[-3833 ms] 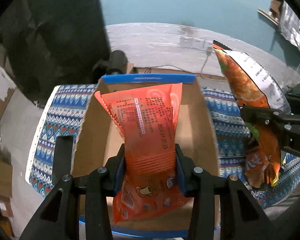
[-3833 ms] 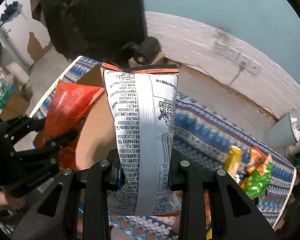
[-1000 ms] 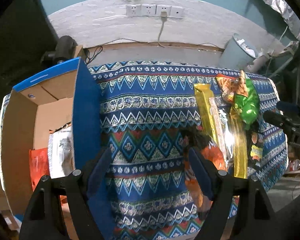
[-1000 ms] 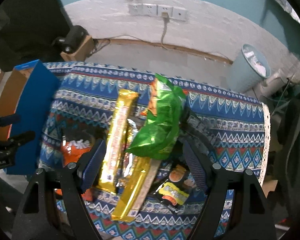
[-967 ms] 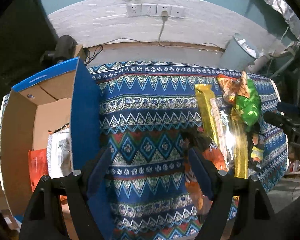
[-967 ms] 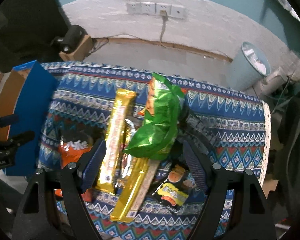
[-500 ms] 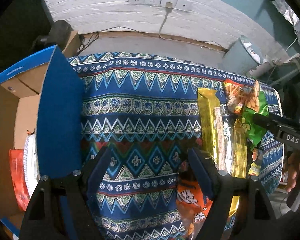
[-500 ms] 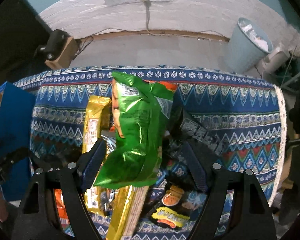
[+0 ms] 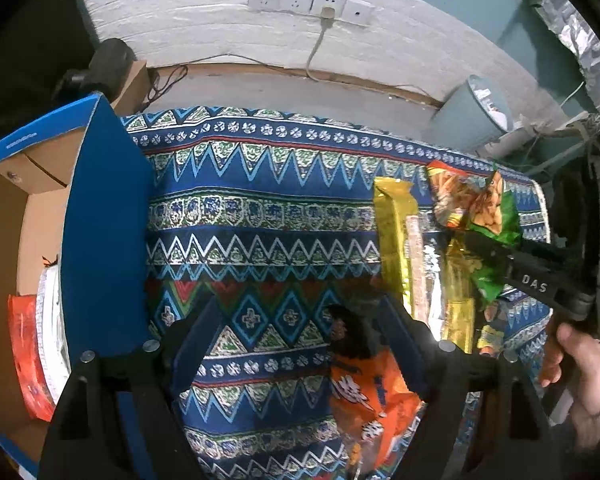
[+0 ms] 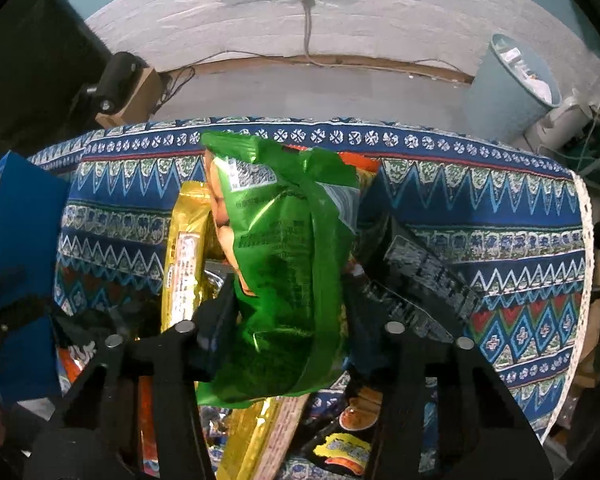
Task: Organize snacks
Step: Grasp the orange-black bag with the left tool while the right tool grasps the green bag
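My left gripper (image 9: 300, 328) hung wide open over the patterned tablecloth (image 9: 260, 216), its right finger right beside an orange snack bag (image 9: 368, 396). My right gripper (image 9: 496, 252) gripped a green snack bag (image 9: 488, 220) above the gold packets (image 9: 396, 240). A blue-sided cardboard box (image 9: 104, 248) stood at left, with a red packet (image 9: 28, 352) and a white packet (image 9: 52, 320) inside.
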`<state>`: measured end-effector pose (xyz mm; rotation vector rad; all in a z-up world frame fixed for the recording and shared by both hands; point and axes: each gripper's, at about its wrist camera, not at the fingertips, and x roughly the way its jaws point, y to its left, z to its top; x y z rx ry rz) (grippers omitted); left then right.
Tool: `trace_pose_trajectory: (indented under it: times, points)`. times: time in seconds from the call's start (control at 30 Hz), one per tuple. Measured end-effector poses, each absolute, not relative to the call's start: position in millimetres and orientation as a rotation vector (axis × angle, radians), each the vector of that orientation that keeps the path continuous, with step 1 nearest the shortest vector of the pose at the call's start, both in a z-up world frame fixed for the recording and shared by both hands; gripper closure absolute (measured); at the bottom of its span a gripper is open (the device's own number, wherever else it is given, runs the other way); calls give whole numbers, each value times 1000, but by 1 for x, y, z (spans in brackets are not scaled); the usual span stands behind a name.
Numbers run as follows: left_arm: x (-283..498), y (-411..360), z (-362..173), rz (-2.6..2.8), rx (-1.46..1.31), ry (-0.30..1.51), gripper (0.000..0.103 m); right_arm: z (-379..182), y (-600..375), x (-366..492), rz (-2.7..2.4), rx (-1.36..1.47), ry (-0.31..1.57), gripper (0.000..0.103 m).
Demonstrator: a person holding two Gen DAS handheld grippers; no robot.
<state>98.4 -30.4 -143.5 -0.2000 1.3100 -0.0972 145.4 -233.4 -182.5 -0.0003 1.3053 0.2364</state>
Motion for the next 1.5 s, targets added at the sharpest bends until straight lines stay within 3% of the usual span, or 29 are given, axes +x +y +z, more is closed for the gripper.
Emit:
trace_pose_trajectory:
  times: [0.07,0.67,1.13,1.23,1.27,1.5]
  points:
    - [95,-33,-142,-104,-212,1303,15,-178,-233,141,236,-8,1290,58]
    - [60,-88,-174,-165,-177,1384,15,-146,-249,76,258,-6,1246,60]
    - [61,-106,-225,-134,-88,1460,16,-148,-257,73,265,19,1252,60]
    - [58,-104,-227,-148,-69,1447,33,-149,-255,73,269,13,1255,60]
    - [59,-105,-225,-159,-69,1440,47,-150,-254,74,269,12,1256,60]
    - [55,-99,-203,-164,-20,1379,52,-147,-245,74,276,-8,1248,60]
